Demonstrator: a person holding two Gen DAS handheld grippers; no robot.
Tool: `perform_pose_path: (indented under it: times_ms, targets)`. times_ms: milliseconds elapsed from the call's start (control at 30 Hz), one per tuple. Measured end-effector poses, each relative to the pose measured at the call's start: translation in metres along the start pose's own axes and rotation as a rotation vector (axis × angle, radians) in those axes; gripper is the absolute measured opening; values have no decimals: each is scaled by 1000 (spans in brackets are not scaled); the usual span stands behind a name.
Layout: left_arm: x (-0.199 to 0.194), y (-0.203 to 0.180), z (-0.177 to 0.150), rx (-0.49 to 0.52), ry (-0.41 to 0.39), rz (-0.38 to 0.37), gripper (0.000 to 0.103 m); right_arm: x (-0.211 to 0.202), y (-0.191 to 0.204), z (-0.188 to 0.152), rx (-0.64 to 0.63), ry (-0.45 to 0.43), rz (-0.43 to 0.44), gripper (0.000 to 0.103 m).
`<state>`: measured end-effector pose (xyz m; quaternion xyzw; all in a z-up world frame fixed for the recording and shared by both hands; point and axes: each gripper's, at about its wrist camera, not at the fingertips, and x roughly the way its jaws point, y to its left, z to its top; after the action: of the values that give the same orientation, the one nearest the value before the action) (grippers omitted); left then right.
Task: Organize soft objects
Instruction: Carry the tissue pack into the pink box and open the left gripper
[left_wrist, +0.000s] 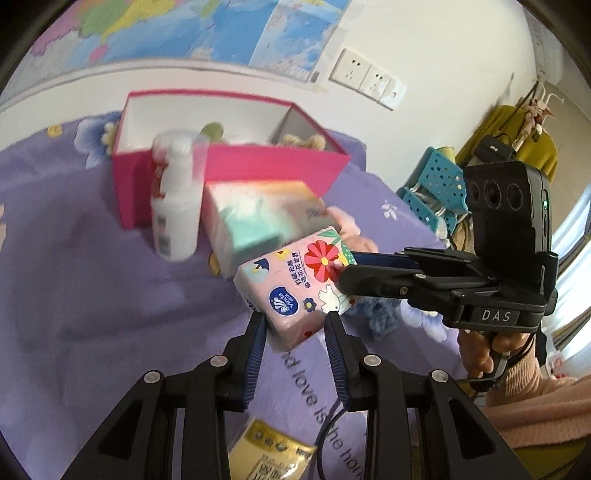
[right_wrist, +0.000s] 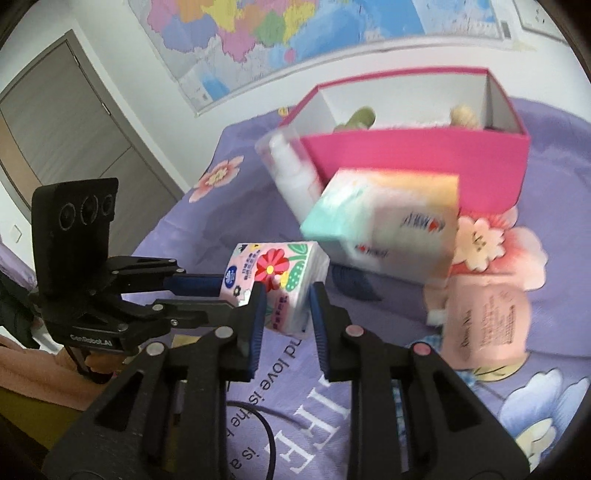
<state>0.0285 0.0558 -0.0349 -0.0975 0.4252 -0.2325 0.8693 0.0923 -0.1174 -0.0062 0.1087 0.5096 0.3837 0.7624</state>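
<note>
Jaws of both grippers stand narrowed on one thing: the pink tissue pack (left_wrist: 295, 291), a soft floral-printed packet held between them. The left gripper (left_wrist: 295, 321) pinches its near end, blue pads against the sides; the right gripper (right_wrist: 286, 295) clamps the opposite end, coming in from the side in the left wrist view. The pack appears raised clear of the purple bedsheet (left_wrist: 92, 295), though blur makes its height hard to judge. Just beyond it lie a larger pastel tissue pack (left_wrist: 258, 218) and a white bottle (left_wrist: 175, 206), both close against the front of the open pink box (left_wrist: 236, 162), which already holds some plush-looking items. To do this well, I would keep both grips even, carry the pack level over the bottle and pastel pack, and clear the box's front wall before loosening either side.
</note>
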Motion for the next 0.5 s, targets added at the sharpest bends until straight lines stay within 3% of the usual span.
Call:
perform_pose_path:
  times_ms: [500]
  targets:
    - [-4,-17,59,83,-83,16,32,-29,-11,39,-20,-113,-49,28]
